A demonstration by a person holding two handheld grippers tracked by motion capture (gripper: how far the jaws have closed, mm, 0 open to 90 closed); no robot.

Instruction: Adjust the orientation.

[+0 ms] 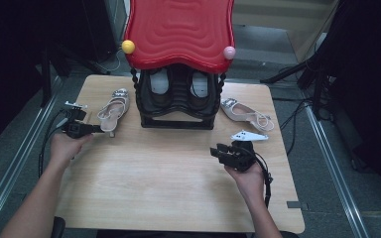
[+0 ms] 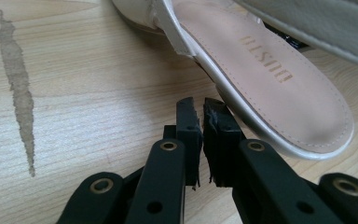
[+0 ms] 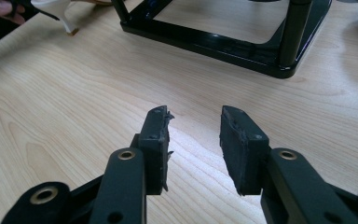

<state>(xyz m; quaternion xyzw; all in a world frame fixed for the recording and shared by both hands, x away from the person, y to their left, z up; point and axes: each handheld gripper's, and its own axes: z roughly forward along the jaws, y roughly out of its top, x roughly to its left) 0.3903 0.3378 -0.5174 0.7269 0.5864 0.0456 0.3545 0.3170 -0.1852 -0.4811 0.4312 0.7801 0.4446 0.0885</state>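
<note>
A pale sandal (image 1: 113,110) is seen lying left of the black shoe rack (image 1: 177,101) on the wooden table (image 1: 168,178), heel toward the person, toe pointed away and slightly toward the rack. The left gripper (image 1: 99,128) is held at that heel end. In the left gripper view its jaws stand almost together, a thin gap between the pads (image 2: 189,125) and nothing clamped; the sandal's heel rim (image 2: 279,140) lies just beside them, on the rack side. No grip on the shoe is shown.

The right gripper (image 1: 217,150) is held in front of the rack's right half, jaws parted about halfway and empty, pointed at the rack base (image 3: 223,39). A second sandal (image 1: 245,114) lies right of the rack, heel toward the table's right edge.

The left hand is judged the nearer one for the left sandal. Its long axis runs away from the claw, so the coming grasp would likely be taken across the heel rim, once the jaws are widened and shifted toward the rack.
</note>
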